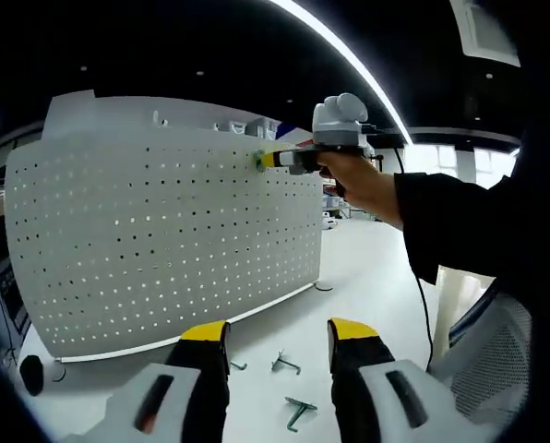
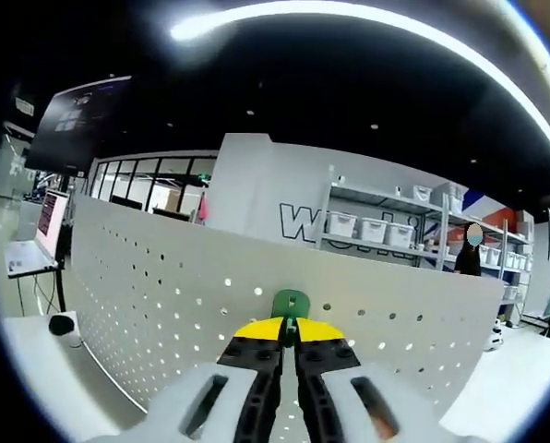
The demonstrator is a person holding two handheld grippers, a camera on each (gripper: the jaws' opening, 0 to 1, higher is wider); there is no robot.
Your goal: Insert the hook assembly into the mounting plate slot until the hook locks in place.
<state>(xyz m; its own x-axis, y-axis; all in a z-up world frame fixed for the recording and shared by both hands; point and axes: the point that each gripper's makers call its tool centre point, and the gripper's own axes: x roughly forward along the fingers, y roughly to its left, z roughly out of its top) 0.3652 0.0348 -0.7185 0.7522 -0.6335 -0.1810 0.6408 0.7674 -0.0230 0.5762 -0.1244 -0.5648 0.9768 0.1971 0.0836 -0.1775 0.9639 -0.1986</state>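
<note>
A white perforated mounting plate (image 1: 164, 240) stands upright on the white table. In the left gripper view my right gripper (image 1: 266, 160) presses a green hook (image 1: 257, 161) against the plate's upper right area. In the right gripper view the same green hook (image 2: 290, 306) sits pinched between my right gripper's (image 2: 289, 337) yellow-tipped jaws, touching the plate (image 2: 164, 305). My left gripper (image 1: 277, 334) hangs open low in front of the plate, nothing between its jaws. Several loose green hooks (image 1: 298, 409) lie on the table beneath it.
A small dark round object (image 1: 33, 372) rests on the table by the plate's left foot. A person's dark sleeve (image 1: 460, 231) reaches in from the right. Shelves with white bins (image 2: 376, 226) stand behind the plate, with another person beside them. A laptop (image 2: 49, 221) sits at far left.
</note>
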